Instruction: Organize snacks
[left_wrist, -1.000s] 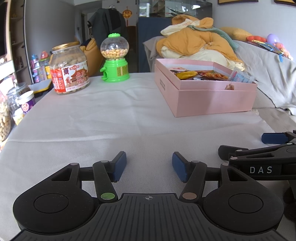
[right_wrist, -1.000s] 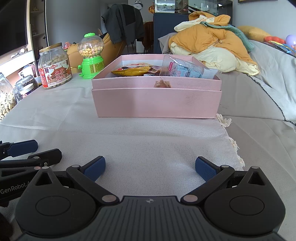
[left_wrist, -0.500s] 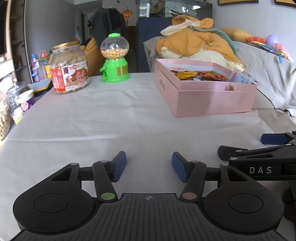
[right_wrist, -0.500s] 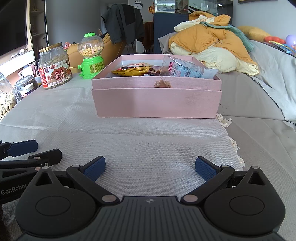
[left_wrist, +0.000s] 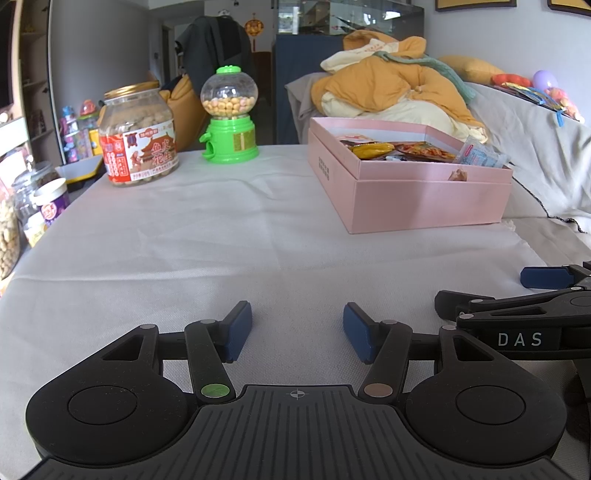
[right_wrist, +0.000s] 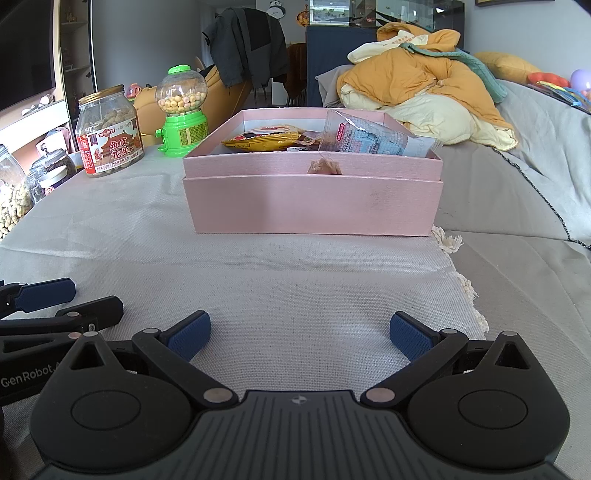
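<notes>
A pink box (right_wrist: 314, 199) sits on the white tablecloth, holding several snack packets: a yellow one (right_wrist: 264, 141), a clear blue-printed bag (right_wrist: 373, 138) and a small brown wrapped sweet (right_wrist: 325, 166) at its front rim. In the left wrist view the same box (left_wrist: 424, 199) stands far right. My left gripper (left_wrist: 297, 332) rests low over the cloth, open, nothing between its blue pads. My right gripper (right_wrist: 297, 334) is open wide and empty, well short of the box. Each gripper shows at the other view's edge.
A peanut jar with a gold lid (left_wrist: 136, 147) and a green candy dispenser (left_wrist: 229, 118) stand at the table's far left. More jars (right_wrist: 14, 192) sit off the left edge. A sofa with piled orange and cream bedding (right_wrist: 424, 85) lies behind and right. The cloth's fringed edge (right_wrist: 465, 284) runs right.
</notes>
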